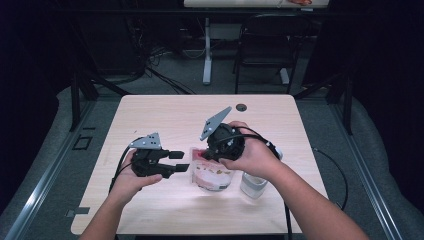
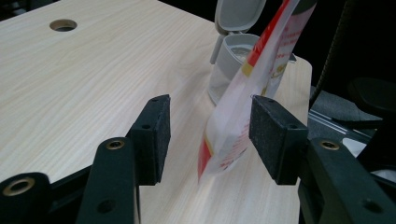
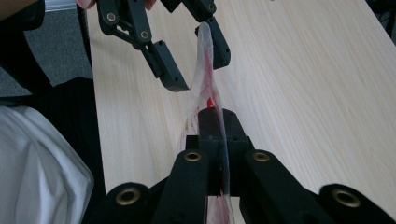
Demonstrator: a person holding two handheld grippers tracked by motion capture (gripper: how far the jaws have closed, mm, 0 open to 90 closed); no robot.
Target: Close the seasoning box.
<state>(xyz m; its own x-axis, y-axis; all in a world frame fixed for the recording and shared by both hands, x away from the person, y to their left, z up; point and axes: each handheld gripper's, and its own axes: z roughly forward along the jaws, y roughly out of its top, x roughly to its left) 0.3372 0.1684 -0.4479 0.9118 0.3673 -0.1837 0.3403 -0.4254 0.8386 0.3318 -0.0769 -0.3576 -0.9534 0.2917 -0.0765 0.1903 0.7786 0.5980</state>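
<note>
Right gripper view: black jaws pinch thin, glossy plastic pouch point(image 3: 205, 93).

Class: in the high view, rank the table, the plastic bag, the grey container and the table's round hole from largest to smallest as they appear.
1. Table
2. Plastic bag
3. Grey container, partly hidden by the hand, so its rank against the bag is unsure
4. Round hole

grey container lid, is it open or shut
Open: the grey container has its flip lid standing up behind the uncovered rim.
</note>
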